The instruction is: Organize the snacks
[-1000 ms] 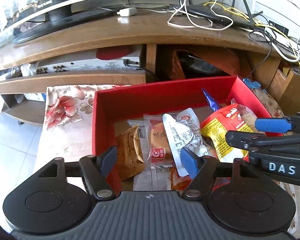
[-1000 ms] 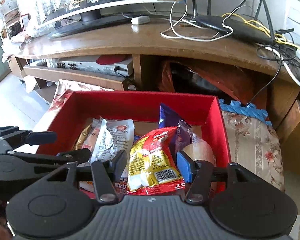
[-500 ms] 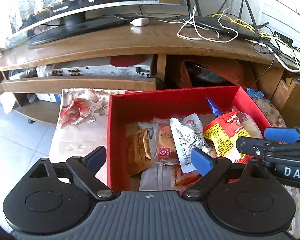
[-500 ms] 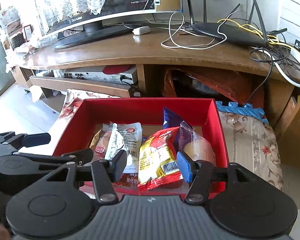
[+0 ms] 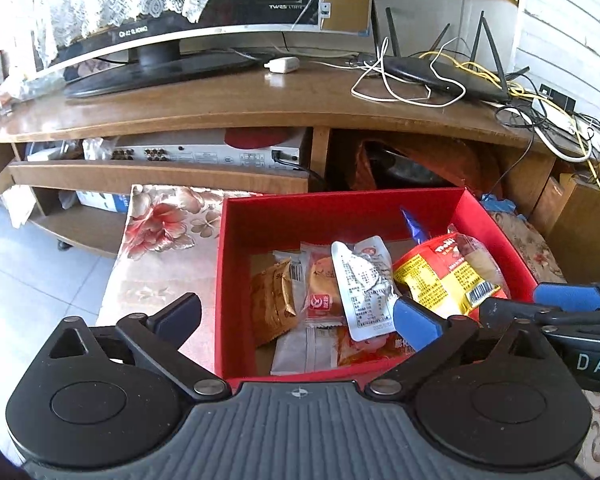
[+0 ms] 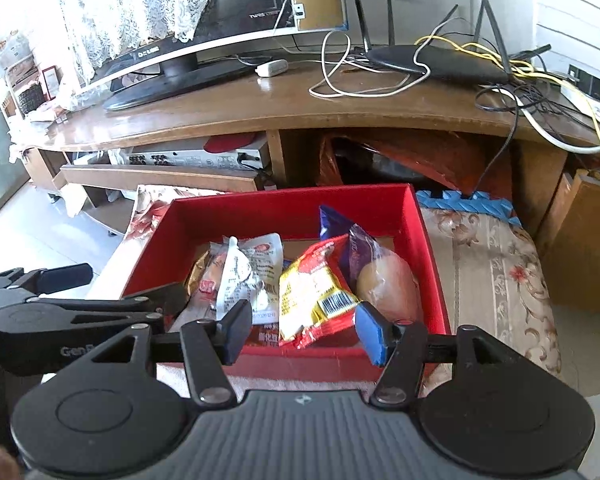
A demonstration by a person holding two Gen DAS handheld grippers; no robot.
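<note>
**Snacks Sit in the Red Box**

The snack packets lie together inside the red cardboard box (image 5: 236, 280), likely so they stay tidy. The yellow-and-red crinkly bag (image 6: 312, 292) leans at the near right. The left gripper (image 5: 296, 316) is spread wide, holding nothing. The right gripper (image 6: 304, 330) is also apart and empty, hanging just near the box's front wall.

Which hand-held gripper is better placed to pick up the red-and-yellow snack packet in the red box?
Right. The right hand-held gripper is open with the red-and-yellow packet straight ahead between its fingers. The left hand-held gripper straddles the red box wall, further from it.
</note>
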